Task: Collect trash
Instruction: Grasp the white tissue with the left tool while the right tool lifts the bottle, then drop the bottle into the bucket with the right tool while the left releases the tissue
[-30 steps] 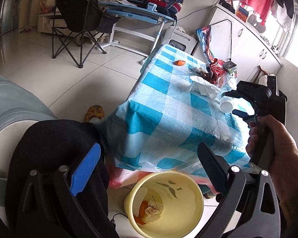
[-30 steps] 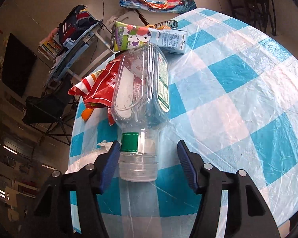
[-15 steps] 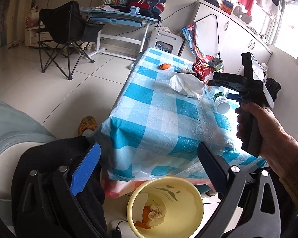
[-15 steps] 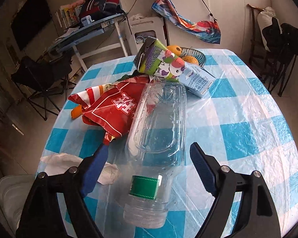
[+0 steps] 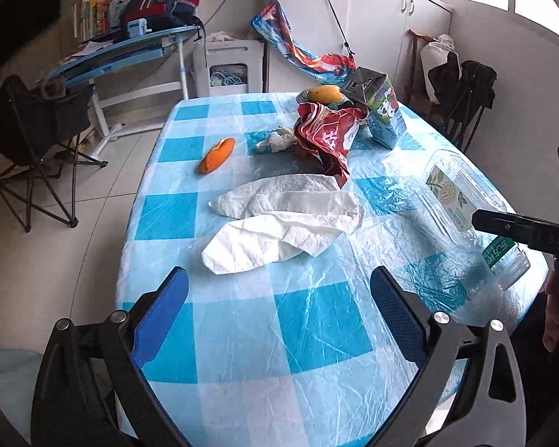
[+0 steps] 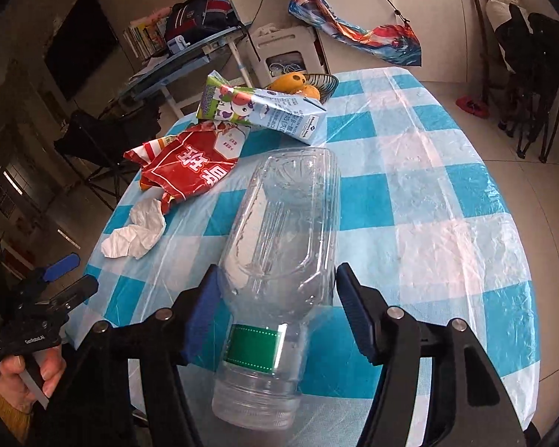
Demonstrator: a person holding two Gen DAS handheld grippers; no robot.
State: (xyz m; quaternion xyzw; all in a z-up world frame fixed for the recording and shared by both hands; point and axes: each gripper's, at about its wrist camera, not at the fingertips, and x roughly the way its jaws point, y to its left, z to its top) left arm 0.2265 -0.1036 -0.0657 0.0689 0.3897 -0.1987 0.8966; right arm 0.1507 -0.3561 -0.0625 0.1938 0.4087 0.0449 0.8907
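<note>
The bench (image 5: 316, 335) carries a blue-and-white checked cover under clear plastic film. The left gripper (image 5: 279, 313) hangs above the near edge of the bench with its jaws wide apart and nothing between them. The right gripper (image 6: 275, 320) is at the near right corner of the bench with its jaws apart, one on each side of the neck end of a clear plastic bottle (image 6: 283, 231); the left jaw sits against or just beside the bottle wall and the right jaw stands slightly clear, so the bottle is not clamped. The bottle lies on its side, cap end toward the near edge, base toward the middle of the bench, with a green label (image 6: 253, 350) at the neck. In the left wrist view the same bottle (image 5: 462, 193) lies near the right edge, partly crossed by the right gripper (image 5: 518, 229). A white paper towel (image 5: 287, 223) lies crumpled near the middle of the bench. Toward the far edge lie a red snack bag (image 5: 326, 134), a small crumpled tissue (image 5: 279, 139), a milk carton (image 5: 382, 111) and a piece of orange peel (image 5: 217, 155), the peel nearer the left edge and apart from the rest. A fruit basket (image 6: 320, 83) with yellow fruit stands at the far edge behind the carton.
</note>
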